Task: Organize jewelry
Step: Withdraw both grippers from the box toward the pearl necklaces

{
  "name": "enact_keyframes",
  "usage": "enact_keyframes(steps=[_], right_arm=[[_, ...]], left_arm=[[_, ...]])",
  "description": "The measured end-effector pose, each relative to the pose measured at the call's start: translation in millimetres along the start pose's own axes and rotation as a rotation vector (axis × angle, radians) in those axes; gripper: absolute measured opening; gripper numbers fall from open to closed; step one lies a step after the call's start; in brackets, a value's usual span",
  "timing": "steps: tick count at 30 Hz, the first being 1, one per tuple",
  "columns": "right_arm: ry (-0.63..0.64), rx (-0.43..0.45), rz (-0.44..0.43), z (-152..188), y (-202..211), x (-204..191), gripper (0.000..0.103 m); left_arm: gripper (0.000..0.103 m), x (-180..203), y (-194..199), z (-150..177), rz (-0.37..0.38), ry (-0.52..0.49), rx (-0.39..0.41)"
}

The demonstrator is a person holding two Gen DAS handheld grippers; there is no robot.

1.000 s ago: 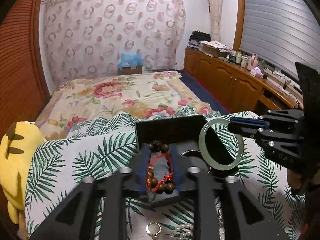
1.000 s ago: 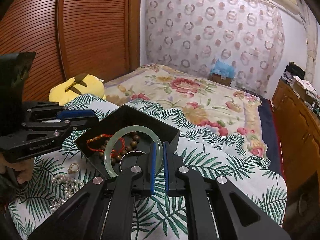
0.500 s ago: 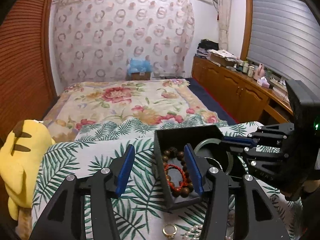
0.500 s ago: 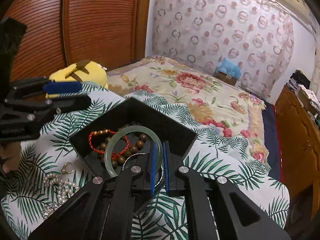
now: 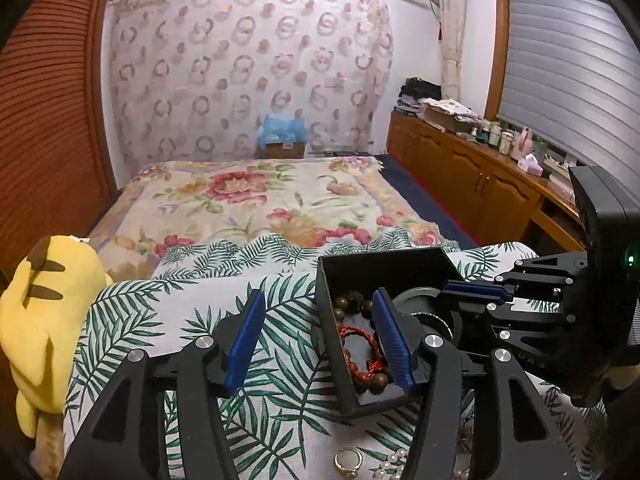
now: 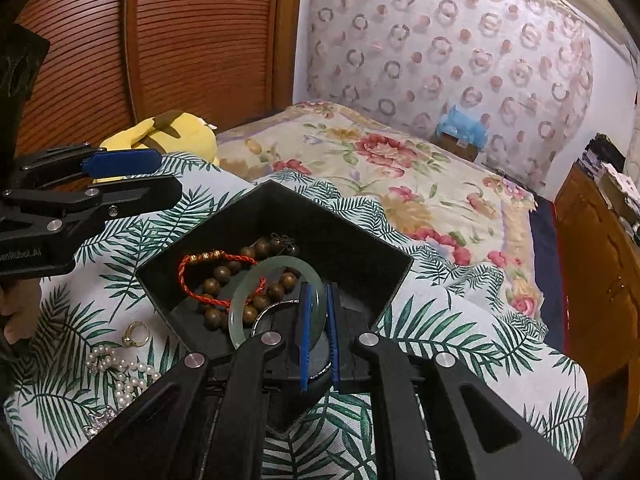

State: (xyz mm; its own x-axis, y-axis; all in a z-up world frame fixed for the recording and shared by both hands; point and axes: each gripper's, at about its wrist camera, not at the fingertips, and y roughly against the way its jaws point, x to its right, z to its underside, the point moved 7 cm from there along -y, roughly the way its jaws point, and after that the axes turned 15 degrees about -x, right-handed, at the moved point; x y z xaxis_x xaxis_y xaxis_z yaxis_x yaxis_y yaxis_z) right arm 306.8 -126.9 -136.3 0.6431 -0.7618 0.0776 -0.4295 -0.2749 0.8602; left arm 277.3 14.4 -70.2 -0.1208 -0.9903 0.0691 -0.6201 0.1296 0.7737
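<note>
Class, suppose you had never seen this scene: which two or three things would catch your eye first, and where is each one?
First, the pale green bangle, pinched by the right gripper and lowered into the black box, over the brown bead bracelet and red cord. Next, the open left gripper at the box's near left wall. Then the yellow plush toy at the far left, on the leaf-print cloth.
</note>
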Motion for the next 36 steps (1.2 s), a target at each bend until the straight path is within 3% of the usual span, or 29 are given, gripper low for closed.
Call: enact_keyframes(steps=[13, 21, 36], right_arm=[[-0.039, 0.05, -0.006, 7, 27, 4, 0.01], [-0.07, 0.068, -0.026, 38, 52, -1, 0.01], [-0.135, -0.084, -0.086, 128, 31, -27, 0.015]], left_arm=[[0.054, 5, 14, -2, -0.005, -0.021, 0.02], [0.055, 14, 33, 16, 0.003, -0.042, 0.015], [0.055, 11, 48, 80, 0.004, -0.047, -0.059]])
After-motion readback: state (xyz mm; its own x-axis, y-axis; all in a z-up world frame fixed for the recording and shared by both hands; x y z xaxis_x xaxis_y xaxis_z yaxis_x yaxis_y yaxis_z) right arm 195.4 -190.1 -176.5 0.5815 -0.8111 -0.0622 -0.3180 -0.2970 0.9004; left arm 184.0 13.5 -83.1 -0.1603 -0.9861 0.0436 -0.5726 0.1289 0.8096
